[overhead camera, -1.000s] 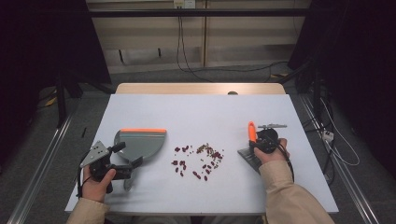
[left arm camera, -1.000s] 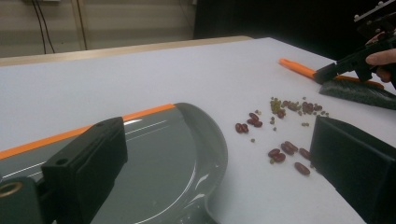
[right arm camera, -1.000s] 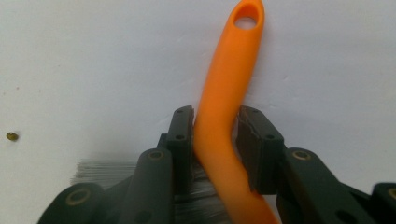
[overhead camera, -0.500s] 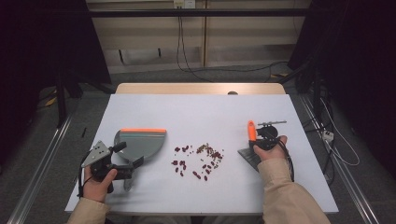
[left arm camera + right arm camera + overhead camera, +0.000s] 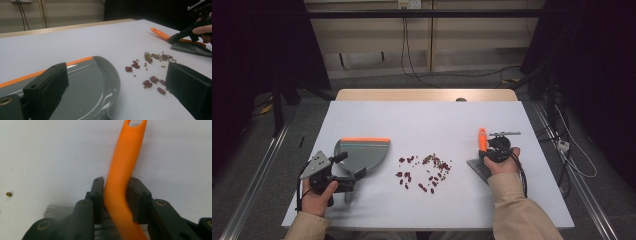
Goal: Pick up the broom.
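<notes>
Both tools are sitting low on the white table (image 5: 422, 120) in the high view: the right gripper (image 5: 490, 150) is clamping the orange handle of a small brush (image 5: 482, 139), whose grey bristles are resting on the surface right of a scatter of beans (image 5: 424, 172). The left gripper (image 5: 346, 175) is hovering at the near edge of a grey dustpan (image 5: 362, 152) with an orange lip, well left of the beans.

Looking along the left gripper (image 5: 115, 100), its jaws are standing wide with nothing between them, the dustpan (image 5: 95, 82) lying just beneath and the beans (image 5: 150, 70) beyond it; the brush (image 5: 185, 42) is lying farther off.

Along the right gripper (image 5: 115, 202), the jaws are pressing both sides of the brush handle (image 5: 123, 170), low near the bristles.

Judging by looks, the brush is light, stiff plastic with a smooth, possibly slippery handle, so this low grip seems sound. The beans are small and likely to roll; the thin dustpan is probably best taken by its rim or handle.
</notes>
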